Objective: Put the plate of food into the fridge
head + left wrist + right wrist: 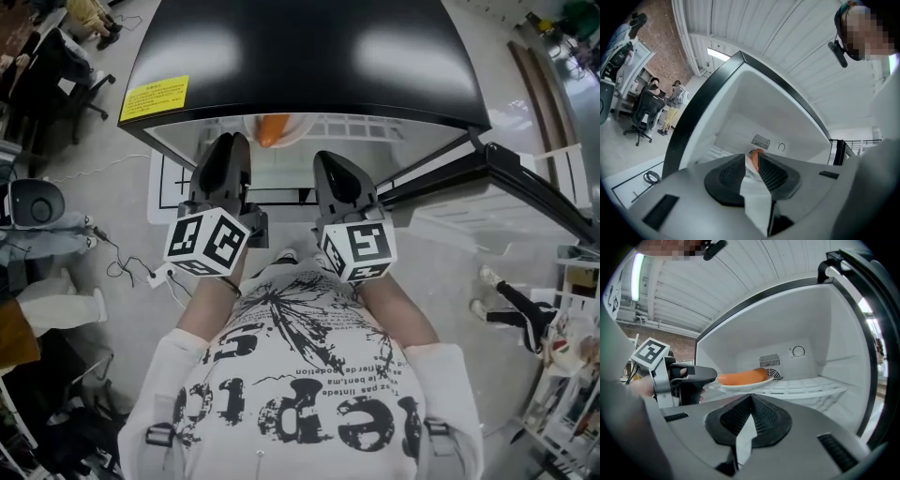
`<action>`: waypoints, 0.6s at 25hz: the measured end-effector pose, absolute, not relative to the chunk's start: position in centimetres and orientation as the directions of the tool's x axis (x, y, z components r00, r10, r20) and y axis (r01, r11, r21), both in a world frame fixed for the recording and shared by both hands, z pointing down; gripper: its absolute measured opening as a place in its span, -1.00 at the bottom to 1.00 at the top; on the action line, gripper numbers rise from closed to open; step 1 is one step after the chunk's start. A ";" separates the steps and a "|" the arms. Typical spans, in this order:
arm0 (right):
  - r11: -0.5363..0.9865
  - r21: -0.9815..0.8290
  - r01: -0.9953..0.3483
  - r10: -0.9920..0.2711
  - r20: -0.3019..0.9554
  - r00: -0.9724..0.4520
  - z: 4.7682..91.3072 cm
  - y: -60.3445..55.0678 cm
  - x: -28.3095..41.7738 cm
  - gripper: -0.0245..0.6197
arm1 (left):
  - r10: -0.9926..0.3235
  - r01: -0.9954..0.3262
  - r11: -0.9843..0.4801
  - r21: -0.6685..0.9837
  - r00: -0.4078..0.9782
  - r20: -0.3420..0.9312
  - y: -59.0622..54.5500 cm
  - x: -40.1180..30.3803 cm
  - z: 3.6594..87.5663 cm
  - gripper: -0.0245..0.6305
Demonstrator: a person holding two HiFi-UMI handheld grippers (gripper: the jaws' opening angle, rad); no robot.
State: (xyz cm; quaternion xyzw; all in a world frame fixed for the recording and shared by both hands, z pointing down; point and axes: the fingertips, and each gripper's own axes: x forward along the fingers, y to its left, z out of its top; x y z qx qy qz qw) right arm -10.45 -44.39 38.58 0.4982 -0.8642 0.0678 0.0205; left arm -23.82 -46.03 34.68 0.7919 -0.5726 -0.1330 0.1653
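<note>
The task is judged to be near its end. The fridge (825, 333) stands open, and the shallow white round plate (740, 385) with a smooth orange sausage (742, 377) on it is seen inside the compartment, at the front left of the white wire shelf (811, 387). Whether the plate is resting on the shelf or is held just over it cannot be told. What is left, by this reading, is for the plate to be set down and let go, the claws to be drawn out and the door (525, 178) to be closed.

The left claw (751, 161) is clamped on the plate's near rim — a thin white edge is seen between its ribbed black pads (731, 176), with the sausage just beyond at twelve o'clock. The right claw (751, 399) is closed on nothing, its pads pressed together, and is held at about three o'clock of the left one, short of the shelf.

The plate appears glazed and hard, with a slightly raised rim; the sausage is long, glossy and rounded at the ends. The fridge lining is smooth white plastic, with a slotted vent grille (769, 360) and a round dial (798, 351) on the back wall. The top panel (309, 56) is glossy black and catches the ceiling lights — the dark-edged door is swung out at three o'clock in the head view.
</note>
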 end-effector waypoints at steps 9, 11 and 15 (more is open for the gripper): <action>0.500 -0.012 -0.866 -0.863 0.077 -0.499 37.6 -43.7 -11.0 -0.92 | -0.930 -0.916 -0.359 0.176 0.366 0.007 -43.5 -21.5 34.8 -0.88; 0.505 -0.018 -0.863 -0.860 0.078 -0.504 37.7 -43.3 -11.3 -0.92 | -0.929 -0.918 -0.362 0.163 0.370 0.018 -42.9 -21.4 35.2 -0.91; 0.518 -0.018 -0.855 -0.853 0.060 -0.518 37.3 -42.5 -12.0 -0.92 | -0.931 -0.926 -0.357 0.125 0.364 0.039 -42.2 -21.6 35.7 -0.91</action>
